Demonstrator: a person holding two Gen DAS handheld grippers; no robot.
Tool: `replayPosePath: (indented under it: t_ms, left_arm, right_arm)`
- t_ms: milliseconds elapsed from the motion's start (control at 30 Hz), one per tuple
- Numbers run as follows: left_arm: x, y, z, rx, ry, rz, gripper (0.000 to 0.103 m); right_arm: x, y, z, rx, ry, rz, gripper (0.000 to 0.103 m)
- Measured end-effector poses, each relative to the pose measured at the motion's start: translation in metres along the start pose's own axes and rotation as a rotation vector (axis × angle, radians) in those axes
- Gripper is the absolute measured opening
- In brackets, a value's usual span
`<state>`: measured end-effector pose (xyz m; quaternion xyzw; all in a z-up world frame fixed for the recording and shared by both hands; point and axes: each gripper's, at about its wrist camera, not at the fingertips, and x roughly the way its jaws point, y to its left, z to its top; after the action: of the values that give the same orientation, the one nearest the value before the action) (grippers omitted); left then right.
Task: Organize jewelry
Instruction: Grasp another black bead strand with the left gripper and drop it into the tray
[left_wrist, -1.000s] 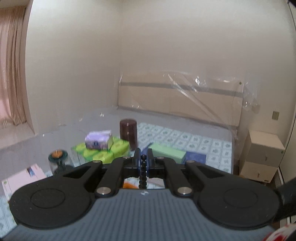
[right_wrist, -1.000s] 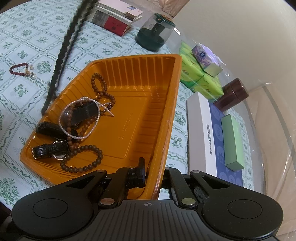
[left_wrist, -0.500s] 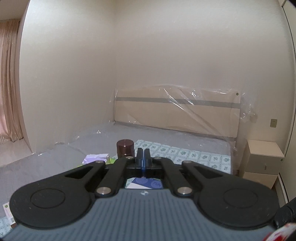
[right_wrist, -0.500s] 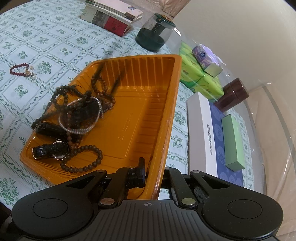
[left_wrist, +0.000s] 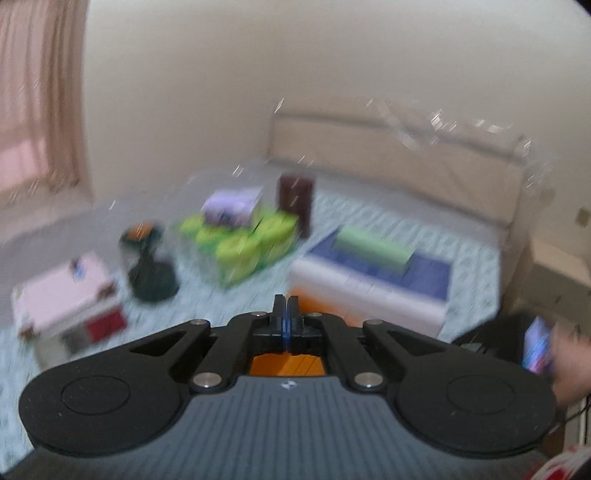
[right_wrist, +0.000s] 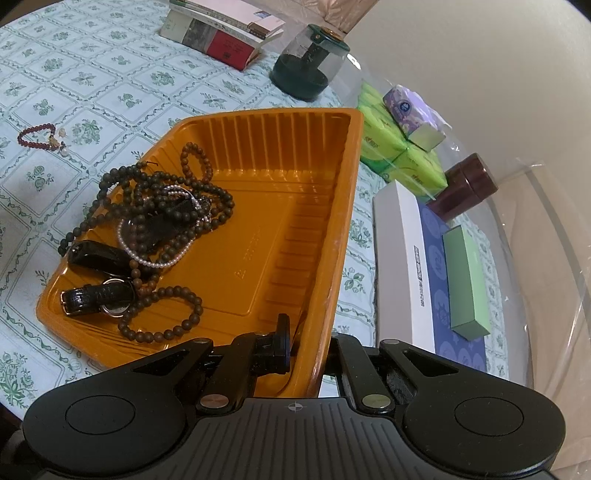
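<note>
An orange tray sits on the patterned tablecloth. In it lie a long dark bead necklace, a pearl strand, a brown bead bracelet and black watches. Part of the dark necklace hangs over the tray's left rim. A small red bead bracelet lies on the cloth to the left. My right gripper is shut on the tray's near right rim. My left gripper is shut and empty above the tray; its view is blurred.
Behind the tray stand a stack of books and a dark glass candle jar. To the right are green tissue packs, a brown jar, a white-and-blue box and a green box on it.
The long dark necklace left my left gripper and dropped into the tray on the other jewelry. The left gripper rose, then tilted back down. The right gripper kept hold of the tray.
</note>
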<state>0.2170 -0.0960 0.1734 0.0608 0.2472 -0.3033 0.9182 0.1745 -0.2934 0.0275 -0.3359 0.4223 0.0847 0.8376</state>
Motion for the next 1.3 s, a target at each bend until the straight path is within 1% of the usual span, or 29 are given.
replayPosePath:
  t_ms: [133, 200, 300, 433, 467, 600, 667, 767, 800, 867, 967, 1067, 1300]
  left_arm:
    - [0.022, 0.019, -0.068, -0.036, 0.101, 0.046, 0.005]
    - [0.034, 0.023, -0.1, -0.043, 0.144, 0.061, 0.009]
    - [0.052, 0.024, -0.137, -0.059, 0.18, 0.065, 0.016]
    - [0.075, 0.024, -0.172, -0.073, 0.235, 0.061, 0.021]
    - [0.08, 0.023, -0.176, -0.079, 0.242, 0.058, 0.023]
    - [0.095, 0.023, -0.19, -0.134, 0.249, 0.023, 0.023]
    - [0.103, 0.021, -0.192, -0.137, 0.257, 0.015, 0.023]
    - [0.114, 0.023, -0.195, -0.154, 0.291, 0.017, 0.023]
    - [0.118, 0.025, -0.194, -0.162, 0.304, 0.02, 0.02]
    - [0.12, 0.025, -0.191, -0.163, 0.324, 0.021, 0.006]
    - [0.112, 0.024, -0.179, -0.131, 0.309, 0.012, 0.006]
    - [0.1, 0.026, -0.154, -0.109, 0.27, 0.007, 0.006]
    - [0.076, 0.011, -0.069, 0.001, 0.154, -0.027, 0.006]
  right_arm:
    - [0.0, 0.0, 0.0, 0.001, -0.001, 0.001, 0.005]
    - [0.001, 0.0, 0.0, 0.001, 0.001, -0.002, 0.005]
    - [0.002, -0.001, -0.001, 0.004, 0.003, 0.0, 0.005]
    - [0.002, -0.002, -0.001, 0.005, 0.0, 0.001, 0.005]
    - [0.001, -0.002, -0.001, 0.005, -0.001, 0.002, 0.005]
    - [0.001, -0.001, -0.001, 0.006, -0.002, 0.003, 0.005]
    - [0.0, -0.001, -0.001, 0.006, -0.001, 0.002, 0.005]
    - [0.001, -0.001, -0.002, 0.007, 0.002, 0.002, 0.005]
    - [0.002, -0.001, -0.002, 0.008, 0.003, 0.001, 0.005]
    - [0.002, -0.001, -0.002, 0.01, 0.003, 0.001, 0.005]
    - [0.003, -0.001, -0.002, 0.01, 0.003, 0.001, 0.005]
    - [0.003, -0.002, -0.002, 0.01, 0.003, 0.001, 0.005]
    - [0.001, -0.002, -0.001, 0.008, -0.004, 0.001, 0.005]
